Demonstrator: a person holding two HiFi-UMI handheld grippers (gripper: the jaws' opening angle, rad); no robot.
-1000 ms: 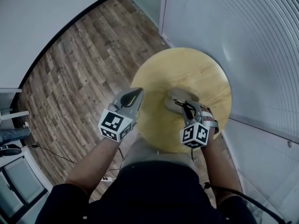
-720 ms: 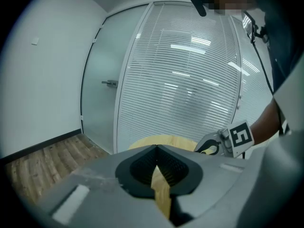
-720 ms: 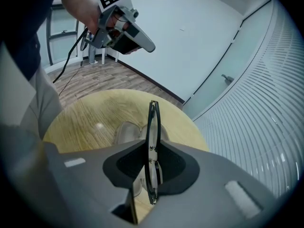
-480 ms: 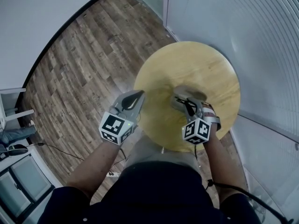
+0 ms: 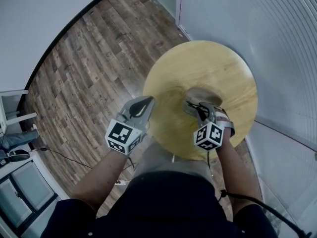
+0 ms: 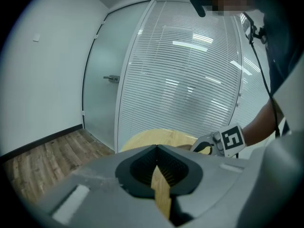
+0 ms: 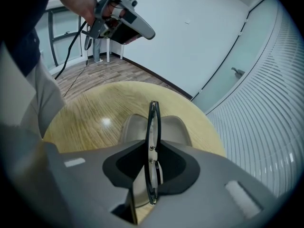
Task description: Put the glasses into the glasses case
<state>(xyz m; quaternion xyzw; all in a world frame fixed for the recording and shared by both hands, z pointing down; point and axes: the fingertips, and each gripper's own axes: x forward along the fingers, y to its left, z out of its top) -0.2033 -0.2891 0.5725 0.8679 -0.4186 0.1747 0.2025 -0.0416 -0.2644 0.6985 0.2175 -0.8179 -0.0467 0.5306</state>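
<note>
An open grey glasses case (image 5: 200,96) lies on the round wooden table (image 5: 208,63), toward its near side. My right gripper (image 5: 201,114) hangs just above the case and points steeply down, shut on folded black-framed glasses (image 7: 153,127). They stand edge-on between its jaws, over the case's hollow (image 7: 173,129). My left gripper (image 5: 144,102) hovers at the table's left rim, away from the case. Its jaws meet at the tips with nothing between them (image 6: 157,148). The right gripper view shows it raised at upper left (image 7: 137,30).
Wood-plank floor (image 5: 84,68) lies left of the table. A glass wall with white blinds (image 5: 277,43) runs close behind and to the right of it. A cable (image 5: 54,155) trails on the floor at left, near a white frame.
Both grippers have sunk a little. The right one has brought the glasses down closer over the open case. The glasses remain gripped.
</note>
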